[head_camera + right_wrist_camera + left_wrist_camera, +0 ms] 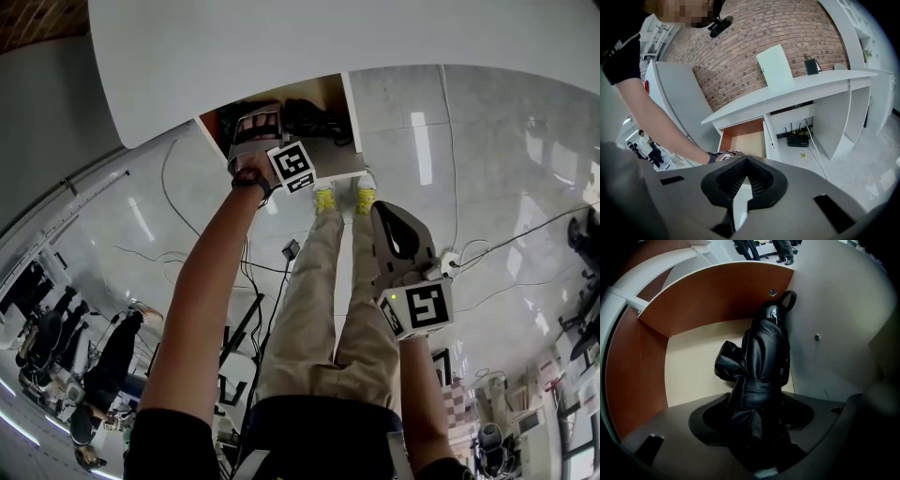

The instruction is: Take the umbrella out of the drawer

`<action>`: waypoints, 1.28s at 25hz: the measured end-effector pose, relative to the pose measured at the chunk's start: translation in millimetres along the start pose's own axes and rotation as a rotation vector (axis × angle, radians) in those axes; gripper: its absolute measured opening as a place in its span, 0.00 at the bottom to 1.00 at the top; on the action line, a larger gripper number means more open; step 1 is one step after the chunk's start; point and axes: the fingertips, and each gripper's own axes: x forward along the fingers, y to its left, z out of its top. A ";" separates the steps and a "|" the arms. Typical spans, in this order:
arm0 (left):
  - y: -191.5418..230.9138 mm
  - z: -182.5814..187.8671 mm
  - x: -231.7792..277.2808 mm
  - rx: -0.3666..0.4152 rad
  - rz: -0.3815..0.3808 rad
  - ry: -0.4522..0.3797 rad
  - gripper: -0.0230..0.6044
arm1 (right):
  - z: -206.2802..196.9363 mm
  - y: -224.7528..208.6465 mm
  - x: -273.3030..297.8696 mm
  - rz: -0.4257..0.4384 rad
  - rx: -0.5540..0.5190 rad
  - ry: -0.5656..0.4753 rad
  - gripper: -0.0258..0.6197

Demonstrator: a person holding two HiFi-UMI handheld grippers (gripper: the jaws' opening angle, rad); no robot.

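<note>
A folded black umbrella point(761, 362), strapped round its middle, lies in the open drawer point(708, 301) along its white right wall, with the loop handle in the far corner. My left gripper point(754, 427) reaches down into the drawer point(333, 159), and its jaws are closed on the umbrella's near end, whose fabric fills the gap between them. In the head view the left gripper point(258, 127) is inside the drawer beside the dark umbrella point(314, 117). My right gripper point(394, 225) hangs back over the floor, shut and empty point(745, 173), facing the drawer point(743, 140).
The drawer hangs out from under a white desk top point(281, 47) set against a brick wall. A router point(799, 139) with cables sits in the recess to the drawer's right. Cables trail over the glossy floor point(487, 169). The person's legs stand just in front of the drawer.
</note>
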 end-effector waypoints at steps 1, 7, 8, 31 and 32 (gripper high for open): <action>0.5 -0.1 -0.1 0.001 -0.001 0.000 0.52 | -0.5 -0.3 -0.4 0.000 -0.001 -0.001 0.08; -0.4 2.5 -5.2 0.002 -0.008 -0.019 0.51 | -3.7 -3.8 -5.0 -0.003 -0.015 -0.001 0.08; 0.4 2.9 -6.8 0.002 -0.008 -0.023 0.51 | -2.2 -5.0 -6.2 -0.003 -0.018 -0.004 0.08; 105.8 12.8 -226.7 -0.270 0.008 -0.263 0.51 | 168.5 -8.1 -96.4 -0.086 -0.203 -0.112 0.08; 114.1 13.4 -252.5 -0.299 0.006 -0.287 0.51 | 181.9 -0.6 -106.3 -0.086 -0.211 -0.123 0.08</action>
